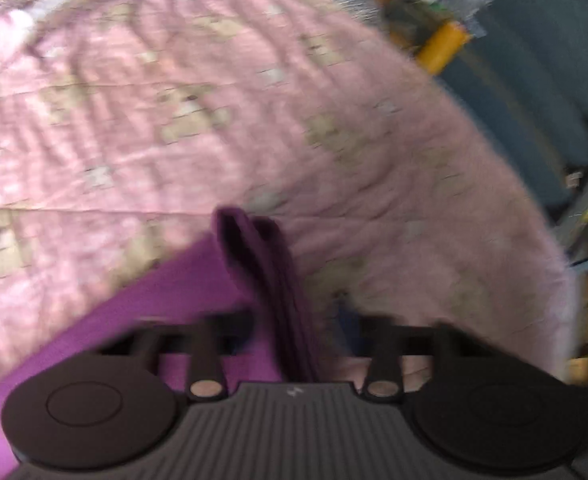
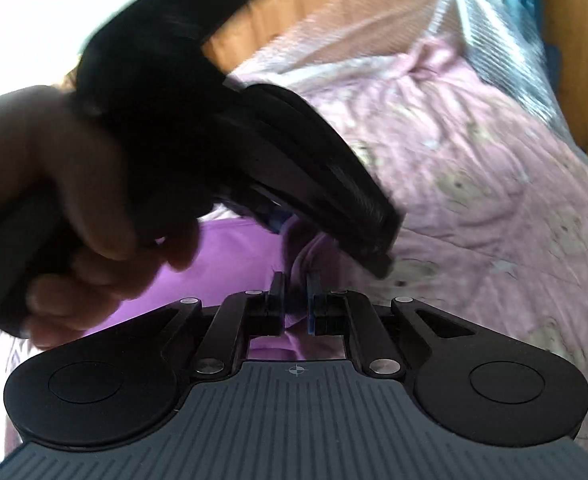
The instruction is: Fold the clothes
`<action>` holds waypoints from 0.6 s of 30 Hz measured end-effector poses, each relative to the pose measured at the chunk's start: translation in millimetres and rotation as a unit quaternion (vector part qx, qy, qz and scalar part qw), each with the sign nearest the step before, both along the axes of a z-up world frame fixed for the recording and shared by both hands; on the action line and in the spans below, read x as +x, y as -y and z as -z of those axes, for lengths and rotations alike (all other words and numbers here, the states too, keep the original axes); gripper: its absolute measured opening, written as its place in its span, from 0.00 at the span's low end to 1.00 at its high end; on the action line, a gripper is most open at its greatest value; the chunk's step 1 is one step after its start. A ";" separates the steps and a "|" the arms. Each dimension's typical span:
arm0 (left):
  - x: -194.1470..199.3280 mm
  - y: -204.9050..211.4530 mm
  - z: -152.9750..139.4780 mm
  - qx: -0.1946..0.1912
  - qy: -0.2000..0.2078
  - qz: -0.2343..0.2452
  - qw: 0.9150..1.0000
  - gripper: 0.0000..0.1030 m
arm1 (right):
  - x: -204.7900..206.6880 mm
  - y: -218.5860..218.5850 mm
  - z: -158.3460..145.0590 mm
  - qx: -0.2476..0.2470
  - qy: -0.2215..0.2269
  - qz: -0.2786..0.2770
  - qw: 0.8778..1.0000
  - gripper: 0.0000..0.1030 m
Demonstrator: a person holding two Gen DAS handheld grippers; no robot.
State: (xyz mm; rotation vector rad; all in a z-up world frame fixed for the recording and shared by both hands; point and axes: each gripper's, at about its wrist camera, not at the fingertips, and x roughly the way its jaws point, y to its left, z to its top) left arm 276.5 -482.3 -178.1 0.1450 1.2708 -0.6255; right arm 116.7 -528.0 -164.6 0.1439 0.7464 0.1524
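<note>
Both hand-held grippers clamped on the purple garment (person's hand only in right view).

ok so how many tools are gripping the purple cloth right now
2. The right tool pinches a fold of the purple cloth low in its own view. The left tool, held in a hand, clamps the same cloth just above it, over the pink quilt.

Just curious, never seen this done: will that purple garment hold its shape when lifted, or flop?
Probably flop: the purple garment already bunches into a soft fold where the left gripper meets it. It looks thin, so likely light. The right gripper seems shut on a pinch of it, which suggests it grips easily rather than slipping, though blur hides detail.
</note>
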 end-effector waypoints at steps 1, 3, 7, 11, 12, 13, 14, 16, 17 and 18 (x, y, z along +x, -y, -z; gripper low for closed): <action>-2.9 -11.2 0.3 -0.015 -0.005 -0.014 1.000 0.09 | -0.9 -1.4 -1.8 0.007 0.002 -0.004 1.000 0.08; -4.1 -44.4 -9.1 -0.066 -0.015 -0.061 0.996 0.08 | -2.7 -3.9 -5.4 0.022 0.006 -0.012 1.000 0.22; -16.7 -145.4 -24.6 -0.137 -0.040 -0.160 0.977 0.09 | -13.0 7.8 -31.4 0.125 0.024 -0.043 0.991 0.40; -26.0 -220.4 14.6 -0.161 -0.087 -0.247 0.952 0.10 | -1.5 1.0 -27.4 0.153 0.005 -0.045 0.987 0.40; -26.6 -226.1 22.3 -0.174 -0.091 -0.254 0.947 0.11 | 6.6 -6.2 -20.4 0.140 -0.007 -0.042 0.989 0.38; -27.2 -228.7 29.9 -0.177 -0.094 -0.260 0.945 0.12 | 16.6 -14.4 -12.9 0.123 -0.020 -0.041 0.991 0.34; -28.0 -230.4 34.2 -0.184 -0.096 -0.266 0.941 0.12 | 21.9 -23.5 -5.9 0.114 -0.032 -0.049 0.992 0.24; -29.1 -235.0 38.3 -0.203 -0.100 -0.277 0.934 0.13 | 32.3 -41.8 8.0 0.097 -0.056 -0.065 0.992 0.22; -30.3 -236.8 40.2 -0.209 -0.101 -0.283 0.931 0.14 | 36.1 -49.2 14.3 0.079 -0.068 -0.071 0.992 0.22; -32.9 -238.0 40.1 -0.218 -0.101 -0.286 0.928 0.14 | 39.2 -54.3 22.1 0.057 -0.084 -0.073 0.992 0.22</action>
